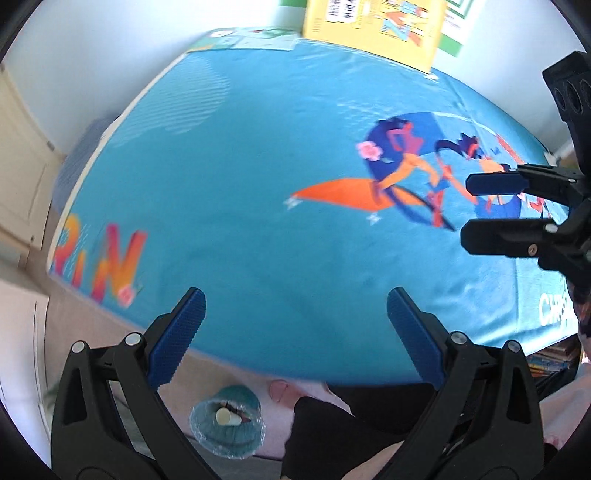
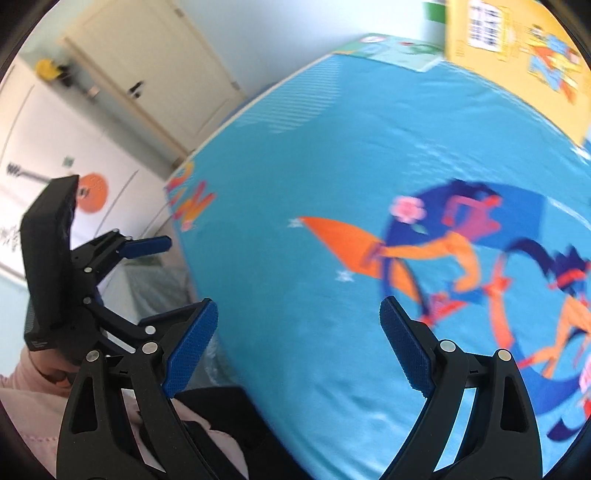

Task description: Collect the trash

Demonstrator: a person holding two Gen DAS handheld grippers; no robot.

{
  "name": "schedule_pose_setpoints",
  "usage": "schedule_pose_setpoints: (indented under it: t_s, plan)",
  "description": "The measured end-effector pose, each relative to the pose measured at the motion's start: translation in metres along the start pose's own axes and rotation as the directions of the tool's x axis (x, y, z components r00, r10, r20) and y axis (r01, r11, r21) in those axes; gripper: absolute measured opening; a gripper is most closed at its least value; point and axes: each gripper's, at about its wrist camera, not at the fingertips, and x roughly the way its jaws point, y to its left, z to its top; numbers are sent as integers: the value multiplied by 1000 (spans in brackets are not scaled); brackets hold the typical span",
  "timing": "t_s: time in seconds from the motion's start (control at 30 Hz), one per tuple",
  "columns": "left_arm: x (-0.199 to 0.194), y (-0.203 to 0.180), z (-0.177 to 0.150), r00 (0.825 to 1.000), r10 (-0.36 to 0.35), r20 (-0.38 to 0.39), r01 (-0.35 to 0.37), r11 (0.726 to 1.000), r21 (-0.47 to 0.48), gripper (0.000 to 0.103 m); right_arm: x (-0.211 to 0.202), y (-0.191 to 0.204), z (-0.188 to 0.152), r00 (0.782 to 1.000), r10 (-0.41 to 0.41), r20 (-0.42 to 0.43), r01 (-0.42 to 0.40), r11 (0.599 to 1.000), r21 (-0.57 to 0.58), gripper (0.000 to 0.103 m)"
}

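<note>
My left gripper (image 1: 295, 299) is open and empty above the near edge of a table covered by a blue cartoon-print cloth (image 1: 258, 184). Below it on the floor stands a small teal bin (image 1: 225, 421) lined with clear plastic, with a pale paper cup (image 1: 226, 417) lying inside. My right gripper (image 2: 297, 314) is open and empty over the same cloth (image 2: 332, 166). It also shows in the left wrist view (image 1: 467, 210) at the right edge, open. The left gripper shows in the right wrist view (image 2: 162, 277) at the left, open. No loose trash shows on the cloth.
A yellow printed box (image 1: 373, 26) stands at the table's far edge beside a flat teal booklet (image 1: 255, 38). Cream cabinet doors (image 2: 147, 74) are on the left. A person's pink sleeve and dark clothing (image 1: 351, 424) sit at the table's near side. Stacked books (image 1: 546, 360) lie under the table at right.
</note>
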Motion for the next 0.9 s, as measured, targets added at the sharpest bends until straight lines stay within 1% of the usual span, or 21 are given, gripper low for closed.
schedule_pose_setpoints:
  t_s: [0.17, 0.3, 0.47, 0.53, 0.6, 0.73, 0.9]
  plan:
    - [12, -34, 25, 1000, -17, -7, 17, 997, 74, 96, -20, -30, -14, 998, -61, 35, 57, 993, 105, 89]
    - [20, -55, 41, 999, -37, -7, 38, 989, 141, 96, -34, -49, -23, 992, -112, 62, 98, 976, 196, 89]
    - [31, -75, 59, 999, -43, -28, 49, 964, 261, 96, -44, -60, -34, 981, -174, 84, 141, 941, 308, 89]
    - [33, -80, 63, 998, -52, -28, 58, 952, 300, 96, -47, -64, -39, 978, -184, 95, 141, 927, 347, 89]
    - [35, -86, 68, 998, -61, -27, 66, 942, 330, 96, -48, -67, -43, 973, -209, 95, 159, 913, 375, 89]
    - [40, -93, 75, 996, -78, -32, 84, 931, 356, 96, -52, -72, -52, 965, -241, 103, 177, 891, 418, 89]
    - [39, -106, 83, 996, -84, -13, 82, 913, 399, 96, -61, -79, -59, 951, -285, 121, 200, 863, 463, 89]
